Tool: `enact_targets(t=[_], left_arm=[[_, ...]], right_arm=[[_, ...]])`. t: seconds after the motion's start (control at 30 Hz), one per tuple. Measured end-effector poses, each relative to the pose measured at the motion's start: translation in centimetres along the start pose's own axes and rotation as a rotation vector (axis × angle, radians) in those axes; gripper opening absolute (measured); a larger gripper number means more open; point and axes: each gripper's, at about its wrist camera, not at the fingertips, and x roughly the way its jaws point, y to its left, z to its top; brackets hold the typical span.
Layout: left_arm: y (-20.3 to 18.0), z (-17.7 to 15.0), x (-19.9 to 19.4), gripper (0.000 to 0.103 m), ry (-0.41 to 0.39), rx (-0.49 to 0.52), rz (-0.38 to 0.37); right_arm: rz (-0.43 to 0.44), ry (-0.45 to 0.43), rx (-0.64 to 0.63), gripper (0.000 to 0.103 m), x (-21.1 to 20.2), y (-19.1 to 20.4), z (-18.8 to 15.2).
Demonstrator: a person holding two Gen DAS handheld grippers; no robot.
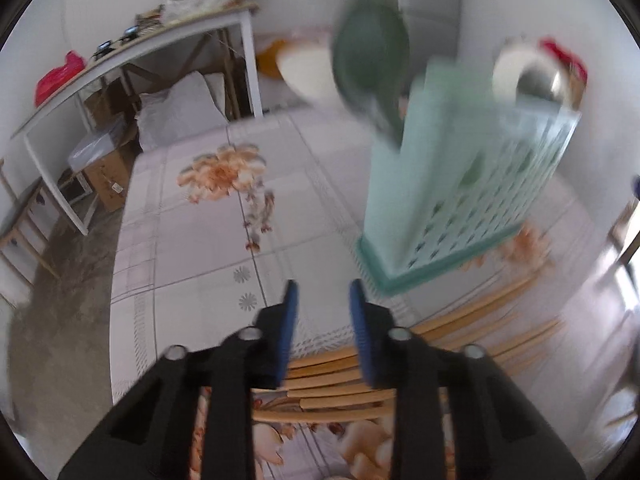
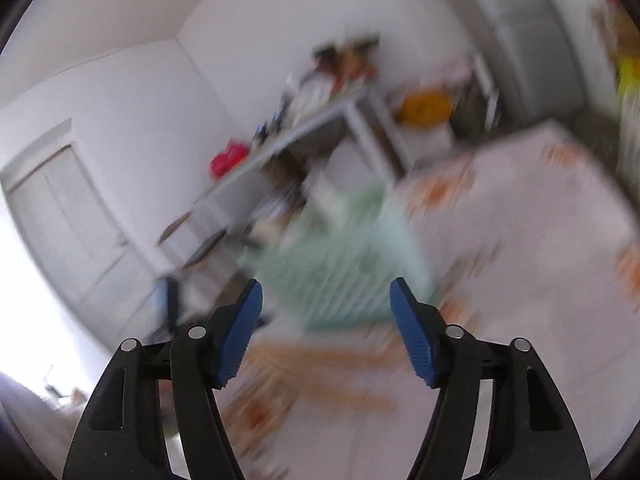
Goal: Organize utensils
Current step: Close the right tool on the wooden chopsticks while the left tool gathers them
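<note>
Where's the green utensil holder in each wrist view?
Left wrist: the holder stands right of centre on the flowered cloth, up and right of the blue fingers, with chopsticks below it.
Right wrist: the holder sits at centre, blurred, between and above the fingers.
Shared landmark: the white table with the red bag on it.

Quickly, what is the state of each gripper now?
Left gripper: open, narrow gap, holding nothing.
Right gripper: open wide, holding nothing.
</note>
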Motion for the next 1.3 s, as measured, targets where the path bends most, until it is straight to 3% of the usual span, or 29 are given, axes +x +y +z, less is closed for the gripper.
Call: enact_targets(t=[0.07,0.17,0.27,0.37,0.57,0.8,0.9,1.03,1.3], left_arm=[[-0.3,-0.4,1.6,0.007,0.044,0.044,0.028],[-0.5,-1.2,2.8,0.001,0.065,0.085,0.061],[-0.7,-1.5,2.7,0.0,0.07,0.103,0.074],[-0.8,-2.0,2.1,0.0,0.094,0.094,0.064],[-1.1,-4.2,-0.2,0.0,0.138,0.041,0.006],[-1.8,-7.2,-2.9,0.0,0.187,-0.067,-0.114],[-2.2,-8.1,-3.6,0.0,0.198,-0.111,-0.161],[-3.9,-9.5,-4.7,0.0,0.21,-0.129,-0.229],[-7.7,-10.3,-5.5,0.0,0.218,-0.122,-0.356]], right_arm=[[0.046,0.142,0.019,0.054,2.3,1.4,-2.9],[0.075,0.288,0.015,0.043,5.4,3.2,-6.0],[0.077,0.392,0.025,0.038,8.3,4.2,-7.3],[0.038,0.433,0.06,0.036,10.1,3.6,-7.4],[-0.065,0.47,0.158,0.036,11.6,1.3,-7.4],[-0.089,0.463,0.203,0.034,11.9,0.7,-7.6],[-0.109,0.453,0.202,0.027,11.6,0.7,-8.0],[-0.137,0.447,0.222,0.009,11.7,0.6,-8.8],[-0.187,0.411,0.236,0.005,10.0,-1.2,-8.9]])
